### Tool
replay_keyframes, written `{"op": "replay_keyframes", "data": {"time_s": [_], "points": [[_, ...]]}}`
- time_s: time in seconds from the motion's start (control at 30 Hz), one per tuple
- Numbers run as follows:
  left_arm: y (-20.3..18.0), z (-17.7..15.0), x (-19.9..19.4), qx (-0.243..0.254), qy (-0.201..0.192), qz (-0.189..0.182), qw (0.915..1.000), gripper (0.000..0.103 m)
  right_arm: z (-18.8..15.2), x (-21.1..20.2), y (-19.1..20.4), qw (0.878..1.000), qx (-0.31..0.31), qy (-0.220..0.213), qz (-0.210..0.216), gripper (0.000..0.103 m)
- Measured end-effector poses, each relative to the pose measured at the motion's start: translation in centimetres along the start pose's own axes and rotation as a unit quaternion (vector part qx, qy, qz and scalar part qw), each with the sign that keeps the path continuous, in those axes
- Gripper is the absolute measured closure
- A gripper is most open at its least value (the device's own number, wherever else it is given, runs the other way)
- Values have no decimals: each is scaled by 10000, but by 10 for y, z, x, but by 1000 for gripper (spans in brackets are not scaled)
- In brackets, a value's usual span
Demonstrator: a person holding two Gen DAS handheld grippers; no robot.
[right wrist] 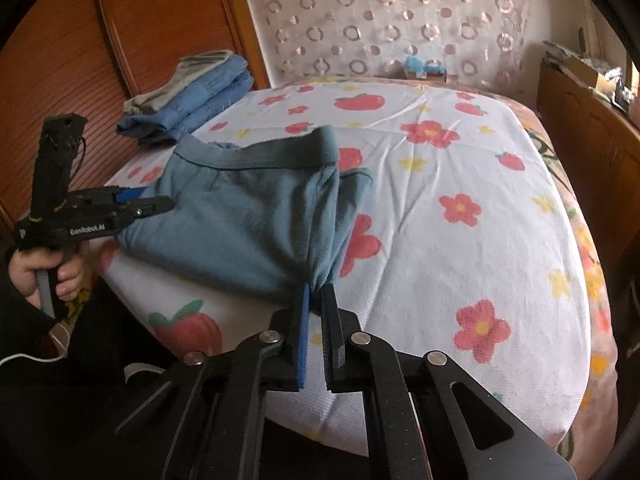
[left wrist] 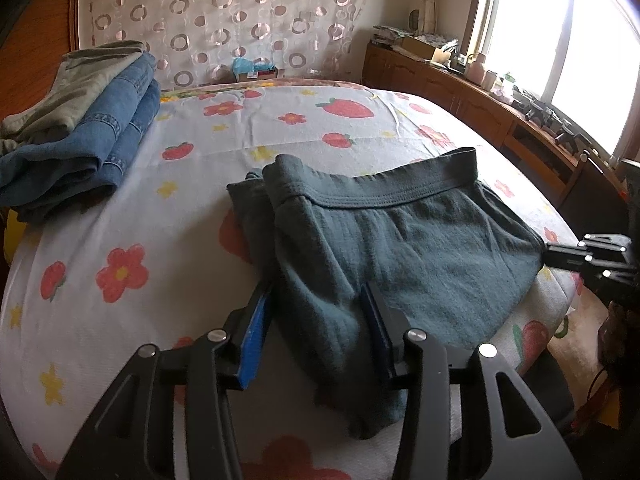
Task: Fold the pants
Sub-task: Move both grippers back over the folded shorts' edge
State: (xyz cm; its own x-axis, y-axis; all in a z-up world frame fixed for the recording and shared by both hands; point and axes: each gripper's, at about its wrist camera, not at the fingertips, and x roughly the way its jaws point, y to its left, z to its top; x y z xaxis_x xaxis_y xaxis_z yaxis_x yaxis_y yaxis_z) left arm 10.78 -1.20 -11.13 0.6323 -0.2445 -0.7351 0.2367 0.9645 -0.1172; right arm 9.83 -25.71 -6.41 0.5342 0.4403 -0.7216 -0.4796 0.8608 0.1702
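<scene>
Green pants (left wrist: 400, 248) on bed (left wrist: 120, 320), folded partway, near front edge. Right hand-held gripper (right wrist: 316, 292) pinched tight on one corner. Left hand-held gripper (left wrist: 316, 308) half open around other corner, not squeezing. More folds left.

Bare bedsheet (right wrist: 460, 240) right of the pants (right wrist: 248, 216); folded jeans stack (left wrist: 80, 136) blocks far-left corner

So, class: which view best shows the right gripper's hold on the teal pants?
The right wrist view. There the right gripper sits in the foreground, jaws shut on a bunched corner of the teal pants. The left wrist view shows only its black tips at the pants' right edge, near the frame border.
</scene>
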Motion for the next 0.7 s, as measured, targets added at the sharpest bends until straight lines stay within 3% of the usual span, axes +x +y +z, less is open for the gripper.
{"op": "replay_keyframes", "data": {"time_s": [0.07, 0.13, 0.17, 0.2, 0.53, 0.7], "points": [[1, 0, 0, -13, -5, -10, 10000, 56, 6, -4, 1, 9999, -17, -71, -72, 90], [1, 0, -1, -43, 31, -10, 10000, 56, 12, -4, 0, 9999, -20, -108, -119, 71], [2, 1, -1, -90, 48, -31, 9999, 56, 16, -3, 0, 9998, -12, -116, -180, 53], [3, 3, -3, -115, 30, -50, 9999, 56, 21, 0, -1, 9996, -5, -128, -250, 45], [22, 32, -11, -303, -241, -15, 9992, 56, 54, 53, -5, 9993, 118, 187, -317, 44], [35, 40, 6, -526, -55, -99, 9986, 56, 58, 67, -12, 9987, 246, 266, -354, 43]]}}
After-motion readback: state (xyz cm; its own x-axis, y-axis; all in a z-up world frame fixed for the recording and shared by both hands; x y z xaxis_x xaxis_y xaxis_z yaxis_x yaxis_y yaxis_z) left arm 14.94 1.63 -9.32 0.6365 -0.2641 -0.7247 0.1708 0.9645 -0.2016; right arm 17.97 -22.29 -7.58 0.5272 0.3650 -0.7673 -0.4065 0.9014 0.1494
